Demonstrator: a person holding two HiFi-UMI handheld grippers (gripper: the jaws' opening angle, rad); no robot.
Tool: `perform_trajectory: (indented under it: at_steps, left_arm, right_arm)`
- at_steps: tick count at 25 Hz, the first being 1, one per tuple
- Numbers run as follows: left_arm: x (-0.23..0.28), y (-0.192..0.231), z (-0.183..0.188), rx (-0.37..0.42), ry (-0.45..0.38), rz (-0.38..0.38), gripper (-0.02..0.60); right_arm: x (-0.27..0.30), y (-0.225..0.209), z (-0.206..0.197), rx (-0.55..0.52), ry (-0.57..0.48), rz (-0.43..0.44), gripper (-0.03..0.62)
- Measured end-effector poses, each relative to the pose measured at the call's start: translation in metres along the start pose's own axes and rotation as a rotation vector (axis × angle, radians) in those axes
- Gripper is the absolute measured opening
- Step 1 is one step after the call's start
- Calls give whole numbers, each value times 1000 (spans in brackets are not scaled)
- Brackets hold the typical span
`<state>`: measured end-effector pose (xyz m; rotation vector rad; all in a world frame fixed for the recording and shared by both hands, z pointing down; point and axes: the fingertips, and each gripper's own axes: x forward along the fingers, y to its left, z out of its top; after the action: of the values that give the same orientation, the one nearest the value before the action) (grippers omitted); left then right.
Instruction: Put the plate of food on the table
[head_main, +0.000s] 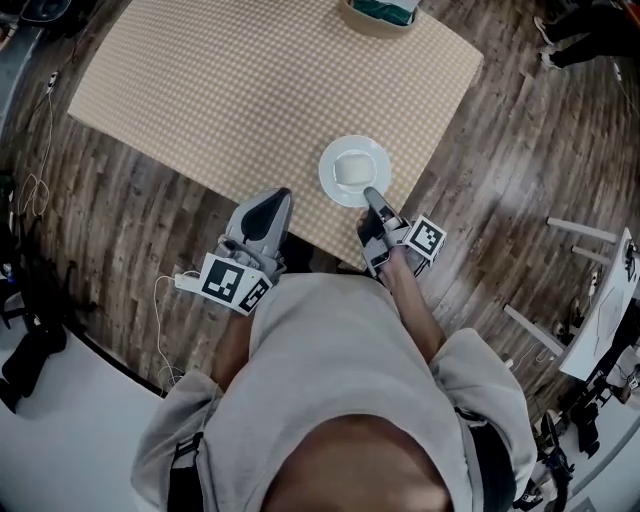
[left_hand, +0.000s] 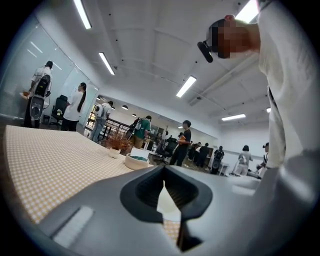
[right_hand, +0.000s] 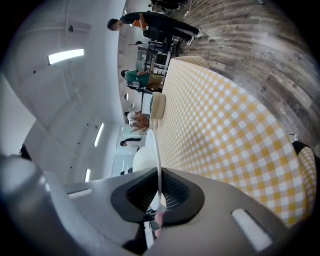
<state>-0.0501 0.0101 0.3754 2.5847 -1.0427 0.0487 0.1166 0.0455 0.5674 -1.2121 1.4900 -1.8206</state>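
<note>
A round white plate (head_main: 354, 171) with a pale block of food (head_main: 352, 169) on it lies over the near edge of the checked tablecloth (head_main: 250, 90). My right gripper (head_main: 372, 196) is shut on the plate's near rim. In the right gripper view the plate (right_hand: 154, 150) shows edge-on as a thin white line running into the jaws, with the food (right_hand: 143, 161) to its left. I cannot tell whether the plate rests on the cloth or hangs just above it. My left gripper (head_main: 280, 197) is shut and empty, at the table's near edge to the left of the plate.
A shallow bowl (head_main: 380, 12) with something green stands at the table's far edge, and a small vase of dried plants (left_hand: 118, 144) is near it. Wooden floor surrounds the table. Cables (head_main: 40, 150) lie at the left. White furniture (head_main: 600, 300) stands at the right. Several people stand in the room behind.
</note>
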Motion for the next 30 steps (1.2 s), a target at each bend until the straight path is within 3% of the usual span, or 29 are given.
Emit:
perform_trajectory:
  at_steps: [4,16,30]
  left_arm:
    - [8,1,-12,7,31,13,9]
    - [9,6,-61,-81,102,26,9]
    - [-8,4,-67,-101,81,65,9]
  right_arm:
    - [0,-16,0,19,12,-24,11]
    - [-11,-61,-13,62,23,-85,12]
    - [22,-60,2,4,57,-76,12]
